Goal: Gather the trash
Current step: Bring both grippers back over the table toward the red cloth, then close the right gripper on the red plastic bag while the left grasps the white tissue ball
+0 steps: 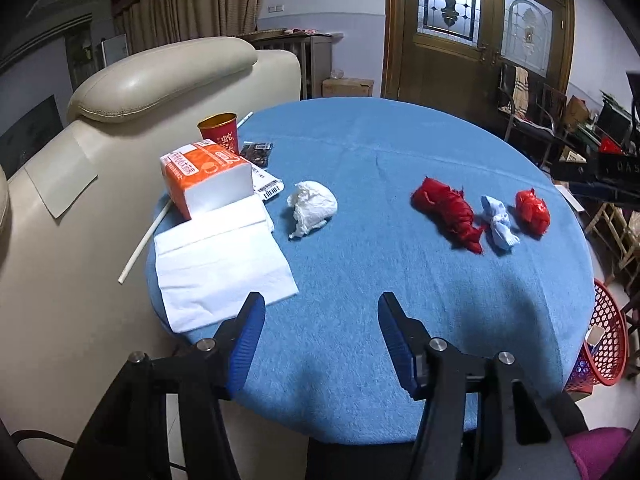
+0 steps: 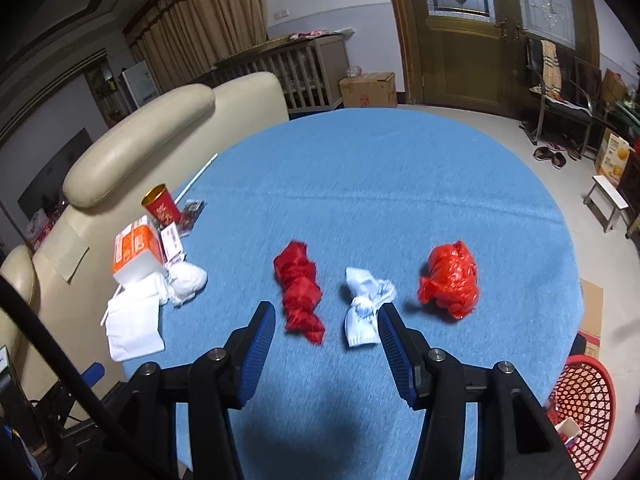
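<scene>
L view only: my left gripper [image 1: 320, 332] above the near edge of the round blue table [image 1: 360, 160]; full tissue pack [image 1: 208, 178] w/ loose white sheets [image 1: 220, 264] spread in front; barcode slip beside the pack; red basket [image 1: 604, 344] off the table's right edge.
R view only: my right gripper [image 2: 326, 340] low over the table's middle; cardboard box [image 2: 368, 90] by the door; sandals on the floor at right; basket [image 2: 580, 408] seen lower right w/ a scrap inside.
Both views: red cup [image 1: 219, 130], white straw [image 1: 140, 244], beige sofa [image 1: 160, 76] at left.
Trash, look: crumpled white paper ball [image 1: 312, 208] near the pack; twisted red bag [image 2: 300, 292], long & knotted; small white-blue knotted bag [image 2: 366, 306]; rounder red bag [image 2: 450, 280], glossy plastic.
Trash, place: all 4 lying on the cloth, apart from each other; red twist, white-blue bag & round red bag in a row, L to R.
L jaws: apart, nothing between.
R jaws: apart, nothing clamped; the red twist & white-blue bag appear just past the tips, no contact.
</scene>
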### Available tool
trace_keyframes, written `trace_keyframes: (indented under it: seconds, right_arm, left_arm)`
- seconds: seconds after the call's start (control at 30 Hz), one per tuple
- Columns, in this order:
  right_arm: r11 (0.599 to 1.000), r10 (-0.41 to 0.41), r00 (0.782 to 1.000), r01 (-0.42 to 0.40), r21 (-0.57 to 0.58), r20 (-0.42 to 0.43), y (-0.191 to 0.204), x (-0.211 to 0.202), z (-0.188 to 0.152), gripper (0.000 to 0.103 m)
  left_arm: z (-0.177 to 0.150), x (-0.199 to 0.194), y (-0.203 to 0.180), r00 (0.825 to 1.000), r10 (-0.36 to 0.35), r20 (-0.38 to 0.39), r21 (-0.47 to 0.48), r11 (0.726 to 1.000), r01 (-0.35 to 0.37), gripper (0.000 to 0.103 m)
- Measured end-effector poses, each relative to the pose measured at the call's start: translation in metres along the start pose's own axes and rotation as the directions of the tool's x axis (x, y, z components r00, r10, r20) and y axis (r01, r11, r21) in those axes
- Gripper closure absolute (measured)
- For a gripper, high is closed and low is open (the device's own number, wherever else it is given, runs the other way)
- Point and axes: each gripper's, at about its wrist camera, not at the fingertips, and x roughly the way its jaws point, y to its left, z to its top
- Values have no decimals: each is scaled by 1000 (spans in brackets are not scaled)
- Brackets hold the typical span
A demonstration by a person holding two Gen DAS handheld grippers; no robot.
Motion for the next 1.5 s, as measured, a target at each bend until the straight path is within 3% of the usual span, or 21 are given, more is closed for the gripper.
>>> trace_keyframes:
  seconds: [0.27,0.5,0.67,0.73,0.8,0.87,0.97,1.2,1.5]
  right_arm:
    - [999,-20,1000,21,33,-14,-29,7,3,46]
    - [991,-41,999,41,129,-4,-86,14,18,46]
    - [979,-69,996,77,191,-48,-133,36,27,46]
    - [972,-37,997,52,227,-73,-146,46,28,46]
    - [972,-16,996,37,232,-88,-152,58,30,46]
    - [967,19,995,7,253,-101,-156,72,32,46]
    - [962,60,991,-26,273,-116,-156,92,35,46]
    - [966,42,987,-1,258,-153,-146,126,32,46]
    - [975,12,989,21,219,-149,-134,129,17,55]
  left_arm:
    - [41,8,38,997,80,-3,-31,996,-80,42]
    - [99,50,15,998,-13,-65,-15,1000,13,41]
    - [125,107,3,988,-7,-156,-52,999,-1,41]
    - [130,127,0,981,-33,-192,-66,998,21,41]
    - [130,140,2,974,-20,-224,-96,995,-2,41]
    - [130,148,5,969,-61,-238,-136,990,29,42]
    - [130,153,11,968,-65,-242,-170,985,23,44]
    - [127,167,26,958,-105,-266,-257,966,34,44]
    - [113,183,8,946,-102,-309,-219,975,33,44]
